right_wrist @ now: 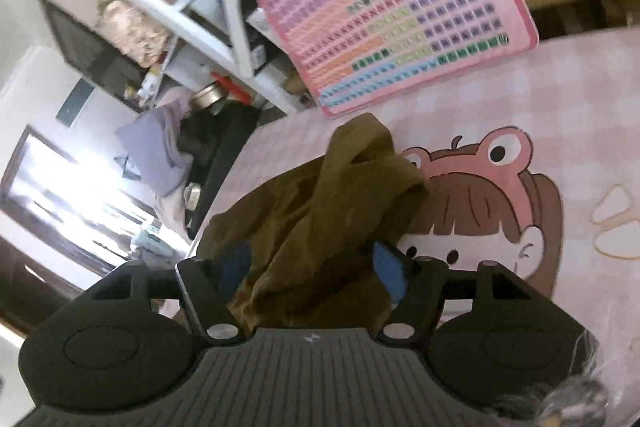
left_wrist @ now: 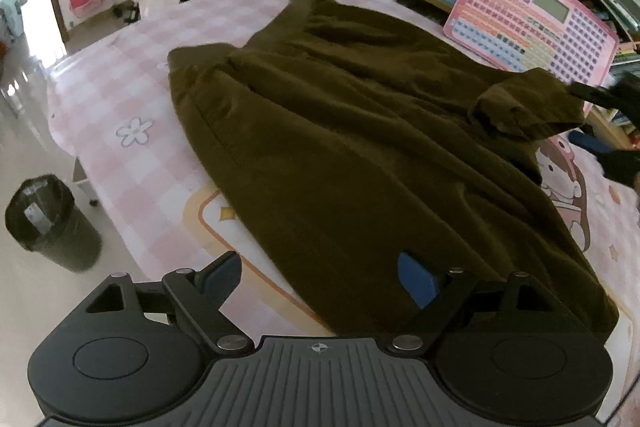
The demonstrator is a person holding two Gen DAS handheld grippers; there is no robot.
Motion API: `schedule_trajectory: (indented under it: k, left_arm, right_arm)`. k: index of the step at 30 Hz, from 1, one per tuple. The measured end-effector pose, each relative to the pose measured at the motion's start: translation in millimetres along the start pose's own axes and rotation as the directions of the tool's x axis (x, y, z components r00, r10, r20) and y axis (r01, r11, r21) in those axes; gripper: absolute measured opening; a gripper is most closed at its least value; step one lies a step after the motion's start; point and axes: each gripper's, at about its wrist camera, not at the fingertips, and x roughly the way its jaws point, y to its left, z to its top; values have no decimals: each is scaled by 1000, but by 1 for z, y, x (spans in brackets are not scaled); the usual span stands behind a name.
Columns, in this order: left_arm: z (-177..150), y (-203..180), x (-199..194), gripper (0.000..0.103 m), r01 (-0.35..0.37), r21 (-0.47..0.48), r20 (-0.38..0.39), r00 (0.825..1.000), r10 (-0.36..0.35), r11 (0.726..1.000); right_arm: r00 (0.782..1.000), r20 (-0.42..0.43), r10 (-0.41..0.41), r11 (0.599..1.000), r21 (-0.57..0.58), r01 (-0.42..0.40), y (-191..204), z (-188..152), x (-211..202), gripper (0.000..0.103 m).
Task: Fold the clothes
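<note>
Olive-brown and soft-looking, the garment (left_wrist: 360,147) lay spread across the pink checked tablecloth (left_wrist: 132,75), its ribbed hem toward the far edge and one sleeve folded in along its left side. Shallow creases ran through the fabric. At its right, a bunched sleeve end (right_wrist: 340,195) was lifted off the cloth and stood between the blue pads of the right gripper (right_wrist: 314,269); whether those pads still pressed on it could not be told in the blurred right wrist view. The left gripper (left_wrist: 320,279) hung over the garment's near edge with its jaws spread wide, one pad above the cloth and the other above the fabric, gripping nothing. A pink keyboard toy (left_wrist: 532,23) leaned against the shelves beyond the table. No writing or labels could be read.
</note>
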Motion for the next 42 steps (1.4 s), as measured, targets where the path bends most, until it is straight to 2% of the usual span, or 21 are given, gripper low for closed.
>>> schedule_trajectory:
  k: [1,2,3,4,6,8,9,11,12,13,14,15,16,21,25,29,31,33,37,39,42]
  left_arm:
    - [0,-1,-1,88,-3,2,5,1000,3,1000]
    - [1,0,-2,88,-6,-2,8,1000,6,1000]
    - [1,1,-3,88,-10,-5,10,1000,10,1000]
    - [1,2,-5,88,-15,-10,12,1000,15,1000]
    - [1,5,-7,88,-27,-23,17,999,28,999]
    - [0,9,-7,88,-38,-38,16,999,38,999]
    - [-1,10,-7,88,-41,-44,14,999,42,998]
    - [-2,10,-7,88,-41,-46,8,999,41,998]
    - [-3,10,-7,88,-38,-44,5,999,38,998]
    - [-3,8,-7,88,-32,-37,5,999,32,999]
    - [-3,6,-7,88,-26,-27,7,1000,26,999]
    - [-3,4,-8,88,-20,-14,10,1000,20,1000]
    - [-3,2,-9,88,-15,0,14,1000,15,1000]
    - [-4,1,-7,88,-12,7,8,1000,12,1000]
    - [-4,-1,-5,88,-1,12,0,1000,1,1000]
    - [-5,-9,-6,88,18,40,7,1000,-18,999]
    - [-6,-10,-7,88,22,50,9,1000,-23,998]
    - [-7,-9,-10,88,20,52,16,1000,-21,998]
    - [-11,2,-18,88,4,14,36,999,-5,1000]
    - [-12,8,-17,88,-1,-18,27,1000,2,1000]
    - [-13,11,-19,88,-1,-30,33,999,2,1000]
  right_arm:
    - [1000,7,-3,1000,7,3,-2,3,3,60]
    - [1000,2,2,1000,4,-2,-2,8,5,40]
    - [1000,-6,11,1000,-2,-11,0,13,5,10]
    - [1000,-15,20,1000,-7,-20,1,18,6,5]
    - [997,-9,71,997,-11,-71,4,33,-2,5]
    - [988,87,124,990,57,-129,-3,59,-25,5]
    - [981,163,103,985,124,-124,-11,73,-40,5]
    - [953,304,15,968,233,-89,-28,98,-65,6]
    - [936,345,-63,972,233,-21,-32,108,-71,13]
    - [929,343,-142,977,201,76,-33,116,-71,50]
    - [918,329,-221,972,157,177,-33,123,-68,72]
    - [910,302,-284,958,118,260,-35,126,-64,72]
    - [908,277,-313,950,103,296,-39,124,-63,63]
    - [897,193,-398,917,80,390,-61,89,-74,62]
    - [856,119,-503,864,25,504,-63,44,-76,47]
    - [819,106,-563,810,-123,573,-48,3,-64,41]
    - [798,109,-593,773,-198,602,-42,-10,-55,24]
    - [779,112,-617,736,-266,622,-41,-14,-44,20]
    - [721,215,-659,669,-271,692,-34,-13,-53,20]
    - [717,164,-677,664,-282,692,-42,-12,-46,27]
    - [710,170,-683,664,-258,701,-44,-12,-50,34]
